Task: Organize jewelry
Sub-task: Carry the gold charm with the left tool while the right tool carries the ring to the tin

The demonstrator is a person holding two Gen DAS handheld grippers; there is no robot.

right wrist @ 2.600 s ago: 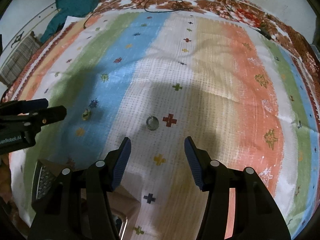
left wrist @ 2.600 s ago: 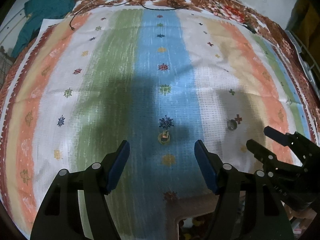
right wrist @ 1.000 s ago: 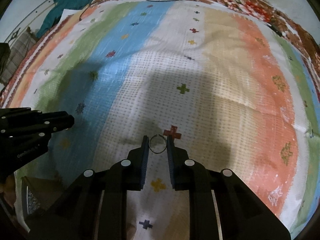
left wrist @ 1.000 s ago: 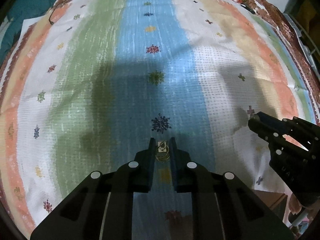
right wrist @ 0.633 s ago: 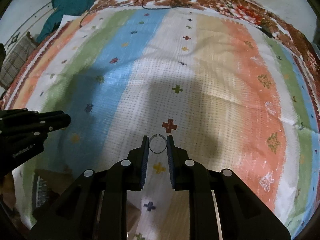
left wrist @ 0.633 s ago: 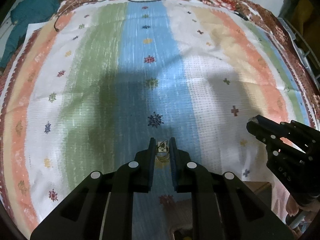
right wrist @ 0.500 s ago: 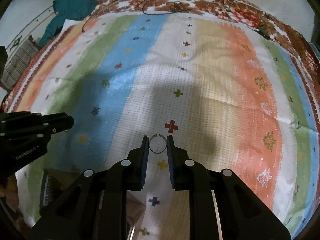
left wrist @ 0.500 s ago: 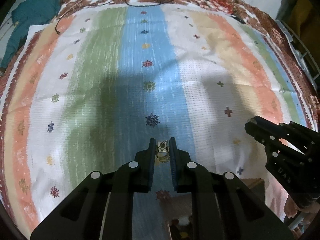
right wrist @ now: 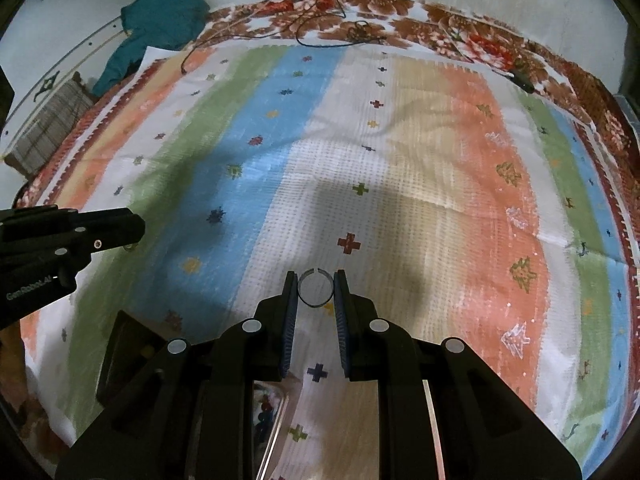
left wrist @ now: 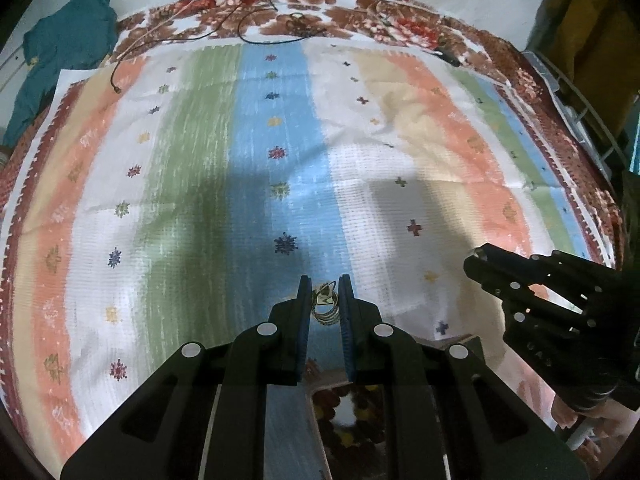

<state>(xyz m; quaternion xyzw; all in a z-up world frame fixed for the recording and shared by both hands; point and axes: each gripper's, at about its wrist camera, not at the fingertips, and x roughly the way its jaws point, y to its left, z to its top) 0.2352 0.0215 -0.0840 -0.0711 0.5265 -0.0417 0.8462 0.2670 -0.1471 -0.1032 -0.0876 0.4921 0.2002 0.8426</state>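
Note:
My left gripper [left wrist: 324, 304] is shut on a small gold ring with a pale stone [left wrist: 325, 307] and holds it above the striped cloth [left wrist: 200, 184]. My right gripper [right wrist: 316, 290] is shut on a thin open silver ring [right wrist: 316, 289], also lifted off the cloth [right wrist: 440, 208]. The right gripper shows at the right of the left wrist view [left wrist: 536, 300]. The left gripper shows at the left of the right wrist view [right wrist: 68, 236]. An open jewelry box with beads inside [left wrist: 348, 412] lies below the left gripper, partly hidden; its mirrored lid [right wrist: 268, 412] shows under the right gripper.
A teal garment [left wrist: 60, 52] lies at the cloth's far left corner. Dark cables [left wrist: 264, 28] run along the floral border at the back. A dark tray [right wrist: 128, 352] sits at the cloth's near left edge. A wire rack [left wrist: 576, 104] stands at the right.
Both grippers closed on their rings, which lay on the cloth before, and lifted them. Over the last second both have risen and drawn back toward the box.

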